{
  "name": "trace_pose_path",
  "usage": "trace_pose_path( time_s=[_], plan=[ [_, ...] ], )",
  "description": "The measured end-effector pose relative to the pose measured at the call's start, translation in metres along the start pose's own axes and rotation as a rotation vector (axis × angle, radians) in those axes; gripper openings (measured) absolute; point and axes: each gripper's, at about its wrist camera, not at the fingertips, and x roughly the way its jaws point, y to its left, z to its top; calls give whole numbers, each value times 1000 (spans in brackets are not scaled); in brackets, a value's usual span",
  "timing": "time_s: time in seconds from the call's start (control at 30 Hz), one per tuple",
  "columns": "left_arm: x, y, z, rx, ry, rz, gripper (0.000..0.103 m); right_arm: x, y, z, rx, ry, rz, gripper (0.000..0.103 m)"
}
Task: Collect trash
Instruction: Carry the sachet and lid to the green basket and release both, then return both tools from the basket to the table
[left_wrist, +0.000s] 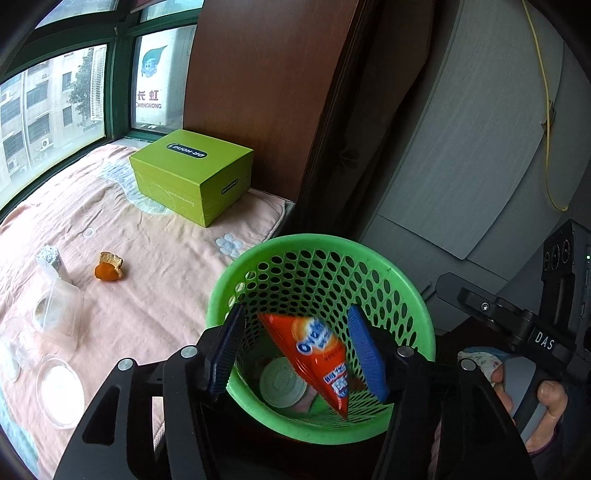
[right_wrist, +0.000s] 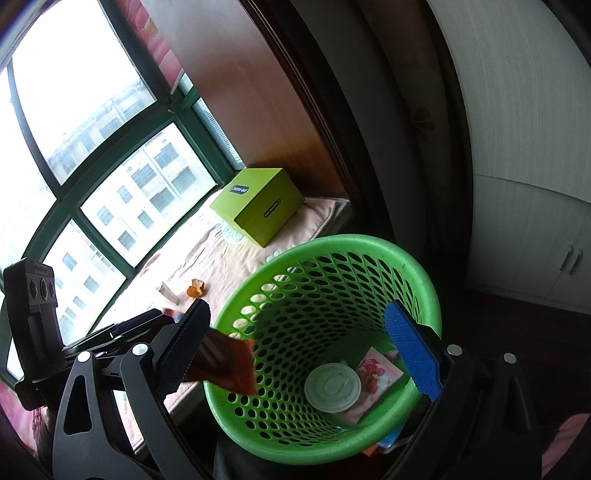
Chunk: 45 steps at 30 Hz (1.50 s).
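A green perforated trash basket (left_wrist: 413, 295) stands beside the pink-covered window seat; it also shows in the right wrist view (right_wrist: 424, 280). My left gripper (left_wrist: 299, 354) is open above the basket. An orange snack wrapper (left_wrist: 317, 350) is blurred between its fingers, apparently falling into the basket; it also shows at the basket's near rim (right_wrist: 232, 365). A round white lid (right_wrist: 332, 386) and a pink card (right_wrist: 376, 380) lie at the basket's bottom. My right gripper (right_wrist: 314, 343) is open and empty over the basket. Orange peel (left_wrist: 108, 266) lies on the seat.
A green cardboard box (left_wrist: 192, 181) sits at the seat's far end by a brown wall panel. Clear plastic containers (left_wrist: 59, 310), a clear round lid (left_wrist: 61, 391) and a grey-white block (left_wrist: 50, 258) lie at the seat's left. A grey cabinet (left_wrist: 461, 147) stands to the right.
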Motion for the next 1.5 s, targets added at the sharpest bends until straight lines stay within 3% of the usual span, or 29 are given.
trace_pose_path(
  time_s=[0.07, 0.33, 0.97, 1.17, 1.5],
  plan=[
    [-1, 1, 0, -2, -4, 15, 64, 1, 1, 0, -1, 3, 5, 94],
    [-21, 31, -7, -49, -25, 89, 67, 12, 21, -2, -36, 26, 39, 94],
    [-100, 173, -41, -277, -101, 386, 70, 60, 105, -4, -169, 108, 158, 94],
    [-133, 213, -52, -351, -133, 467, 70, 82, 140, -16, -236, 165, 208, 94],
    [-172, 257, -78, -456, -169, 536, 70, 122, 216, -61, -412, 275, 294, 94]
  ],
)
